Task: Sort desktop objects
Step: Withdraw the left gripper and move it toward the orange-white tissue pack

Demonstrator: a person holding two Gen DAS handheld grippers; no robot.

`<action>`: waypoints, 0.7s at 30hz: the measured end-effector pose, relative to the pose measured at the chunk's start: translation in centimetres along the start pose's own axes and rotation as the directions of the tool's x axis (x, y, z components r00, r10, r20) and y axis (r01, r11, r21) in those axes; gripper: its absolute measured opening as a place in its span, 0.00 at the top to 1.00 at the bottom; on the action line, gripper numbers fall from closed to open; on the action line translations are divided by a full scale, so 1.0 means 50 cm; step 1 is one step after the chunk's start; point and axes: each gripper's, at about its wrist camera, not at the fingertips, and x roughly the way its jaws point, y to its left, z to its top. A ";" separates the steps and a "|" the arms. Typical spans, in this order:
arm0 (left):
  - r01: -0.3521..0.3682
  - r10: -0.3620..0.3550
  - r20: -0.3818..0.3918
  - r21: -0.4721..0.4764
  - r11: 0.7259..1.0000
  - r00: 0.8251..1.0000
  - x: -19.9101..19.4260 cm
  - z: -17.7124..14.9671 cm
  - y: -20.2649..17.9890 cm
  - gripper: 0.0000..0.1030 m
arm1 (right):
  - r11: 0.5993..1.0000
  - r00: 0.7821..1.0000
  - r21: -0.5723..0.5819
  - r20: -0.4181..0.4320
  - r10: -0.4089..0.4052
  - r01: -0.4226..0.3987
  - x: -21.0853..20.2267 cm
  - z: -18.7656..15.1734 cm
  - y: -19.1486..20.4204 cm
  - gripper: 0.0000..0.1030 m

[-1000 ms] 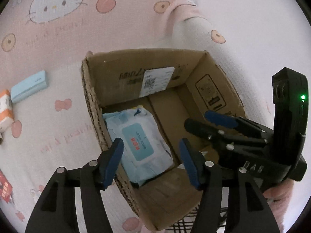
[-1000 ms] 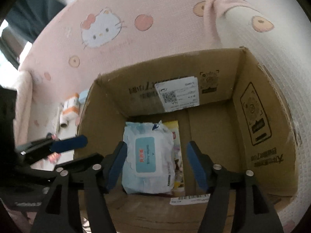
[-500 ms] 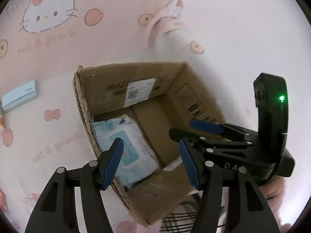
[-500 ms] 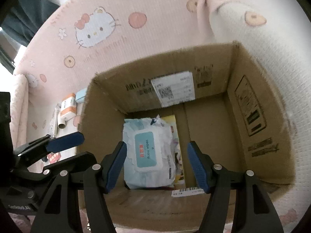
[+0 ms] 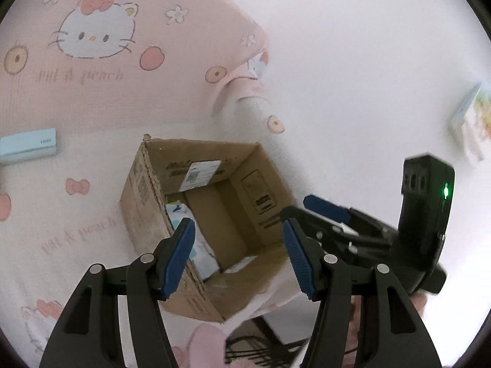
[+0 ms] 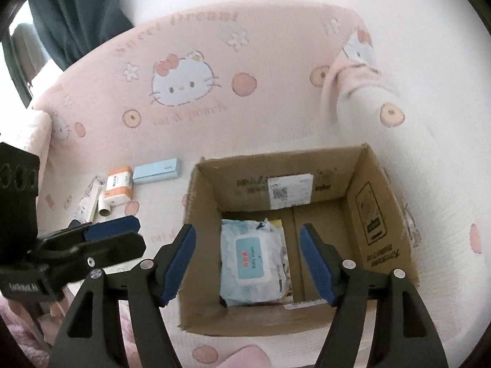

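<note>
Both tools had risen clear of the cardboard box (image 6: 380, 214) since a second earlier. The right tool (image 6: 248, 260) was empty, its jaws opening; the left tool (image 5: 237, 254) stood open and empty. The wet-wipes pack (image 6: 251, 263) lay inside the box (delivered). The blue box (image 6: 156, 170), orange-and-white pack (image 6: 118, 188) and tube (image 6: 102, 204) remained on the pink cover (image 6: 184, 128), probably next.

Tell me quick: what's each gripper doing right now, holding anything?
Left gripper: open, nothing between its fingers.
Right gripper: open and opening wider, empty; the wipes pack lies below in the cardboard box.
</note>
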 end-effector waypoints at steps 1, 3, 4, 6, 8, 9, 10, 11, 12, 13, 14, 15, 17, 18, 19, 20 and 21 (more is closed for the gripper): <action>0.020 -0.020 0.008 0.001 1.000 1.000 -0.012 -0.001 0.001 0.38 | 1.000 1.000 -0.010 0.008 -0.009 0.009 -0.013 -0.002 0.015 0.34; 0.041 -0.041 0.027 0.016 0.999 0.999 -0.042 -0.006 0.003 0.38 | 0.999 1.000 -0.030 0.013 -0.023 0.023 -0.033 -0.007 0.040 0.34; 0.044 -0.045 0.035 0.025 0.999 0.998 -0.056 -0.010 0.004 0.38 | 0.999 0.999 -0.035 0.015 -0.031 0.031 -0.043 -0.009 0.052 0.34; 0.045 -0.047 0.047 0.050 0.998 0.998 -0.091 -0.021 0.011 0.38 | 0.998 0.999 -0.044 0.020 -0.047 0.048 -0.062 -0.014 0.079 0.34; 0.045 -0.048 0.057 0.051 0.998 0.997 -0.120 -0.035 0.030 0.38 | 0.994 0.996 -0.064 0.024 -0.085 0.087 -0.076 -0.014 0.110 0.34; 0.039 -0.041 0.046 0.047 0.998 0.998 -0.131 -0.039 0.042 0.38 | 0.991 0.994 -0.085 0.022 -0.104 0.105 -0.080 -0.012 0.126 0.34; 0.038 -0.040 0.039 0.045 0.998 0.998 -0.141 -0.042 0.053 0.38 | 0.984 0.992 -0.126 0.017 -0.124 0.125 -0.088 -0.009 0.153 0.34; 0.043 -0.045 0.040 0.044 0.998 0.998 -0.152 -0.046 0.065 0.38 | 0.976 0.990 -0.166 0.018 -0.141 0.142 -0.093 -0.006 0.175 0.34; 0.035 -0.037 0.050 0.039 0.999 0.998 -0.165 -0.049 0.078 0.38 | 0.966 0.987 -0.203 0.024 -0.158 0.160 -0.098 -0.003 0.195 0.34; 0.021 -0.024 0.072 0.039 0.999 0.997 -0.182 -0.052 0.091 0.38 | 0.950 0.983 -0.254 0.033 -0.181 0.184 -0.103 0.000 0.225 0.34; 0.007 -0.011 0.092 0.041 0.999 0.996 -0.195 -0.054 0.101 0.38 | 0.942 0.981 -0.276 0.034 -0.191 0.192 -0.104 0.004 0.244 0.34; -0.016 0.011 0.113 0.041 0.999 0.993 -0.211 -0.056 0.113 0.38 | 0.938 0.981 -0.287 0.032 -0.193 0.194 -0.103 0.007 0.260 0.33; -0.042 0.037 0.138 0.034 0.999 0.990 -0.237 -0.059 0.135 0.38 | 0.942 0.988 -0.297 0.025 -0.154 0.155 -0.095 0.013 0.294 0.33; -0.051 0.047 0.144 0.025 0.998 0.988 -0.247 -0.059 0.147 0.38 | 0.946 0.991 -0.297 0.018 -0.129 0.129 -0.089 0.014 0.305 0.33; -0.059 0.056 0.148 0.015 0.998 0.987 -0.258 -0.060 0.158 0.38 | 0.950 0.994 -0.294 0.010 -0.108 0.106 -0.079 0.016 0.315 0.33; -0.067 0.066 0.152 0.004 0.998 0.986 -0.270 -0.061 0.170 0.38 | 0.953 0.996 -0.291 0.003 -0.094 0.091 -0.068 0.017 0.328 0.33; -0.075 0.074 0.159 -0.006 0.997 0.984 -0.283 -0.061 0.181 0.38 | 0.953 0.996 -0.291 -0.003 -0.085 0.080 -0.055 0.017 0.341 0.33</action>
